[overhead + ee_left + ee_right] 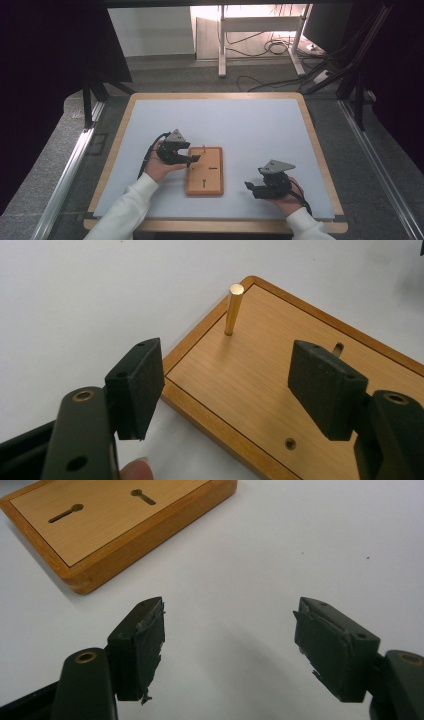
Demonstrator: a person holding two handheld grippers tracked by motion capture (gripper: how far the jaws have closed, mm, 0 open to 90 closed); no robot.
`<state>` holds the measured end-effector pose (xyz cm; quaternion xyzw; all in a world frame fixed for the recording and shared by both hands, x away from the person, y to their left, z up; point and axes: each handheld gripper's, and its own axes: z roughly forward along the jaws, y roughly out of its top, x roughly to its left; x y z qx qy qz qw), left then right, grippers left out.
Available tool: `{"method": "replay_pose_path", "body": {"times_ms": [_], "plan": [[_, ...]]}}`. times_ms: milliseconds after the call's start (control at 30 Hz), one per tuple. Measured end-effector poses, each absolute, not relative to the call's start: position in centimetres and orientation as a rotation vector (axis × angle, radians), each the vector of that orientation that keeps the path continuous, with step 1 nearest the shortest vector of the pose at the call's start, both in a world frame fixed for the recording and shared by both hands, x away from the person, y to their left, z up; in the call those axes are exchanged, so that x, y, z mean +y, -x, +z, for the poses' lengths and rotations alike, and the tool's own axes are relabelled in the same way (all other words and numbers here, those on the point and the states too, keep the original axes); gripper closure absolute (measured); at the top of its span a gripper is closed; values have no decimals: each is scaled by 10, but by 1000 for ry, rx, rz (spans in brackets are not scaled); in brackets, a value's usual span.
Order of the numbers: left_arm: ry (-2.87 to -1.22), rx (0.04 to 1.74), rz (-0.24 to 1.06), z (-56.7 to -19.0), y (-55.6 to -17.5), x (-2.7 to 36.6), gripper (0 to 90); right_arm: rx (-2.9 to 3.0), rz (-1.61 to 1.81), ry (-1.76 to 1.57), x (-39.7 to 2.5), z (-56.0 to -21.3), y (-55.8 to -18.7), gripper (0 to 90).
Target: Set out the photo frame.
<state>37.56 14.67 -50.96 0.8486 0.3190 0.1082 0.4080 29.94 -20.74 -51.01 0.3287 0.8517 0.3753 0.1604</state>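
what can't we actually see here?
- Left gripper view: wooden board is cut off by the bottom and right edges, its far slot partly behind the left claw.
- High view: brass peg too small to judge.
- Right gripper view: board cut by the top edge above the right claw.

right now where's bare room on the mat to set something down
The far half of the mat beyond the board is bare, as is the strip between board and right gripper. It is crowded at the board's left edge, where the left gripper hovers near the peg.

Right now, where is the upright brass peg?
In the left gripper view, the upright brass peg stands at the wooden board's far corner, beyond the open left tongs.
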Motion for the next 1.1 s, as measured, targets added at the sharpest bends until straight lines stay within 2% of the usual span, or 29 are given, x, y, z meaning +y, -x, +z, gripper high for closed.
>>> {"method": "replay_pose_path", "body": {"times_ms": [300, 567, 933, 1100], "plan": [[-2154, 758, 307, -506, -382, 134, 313, 2444, 1036, -921, -202, -512, -298, 262], [-2142, 746, 266, -507, -395, 133, 353, 2446, 1023, -908, -201, -513, -297, 262], [-2170, 697, 252, -517, -405, 119, 601, 2446, 994, -919, -200, -515, -297, 263], [-2179, 677, 251, -518, -406, 118, 758, 2443, 1001, -917, -198, -515, -296, 263]]}}
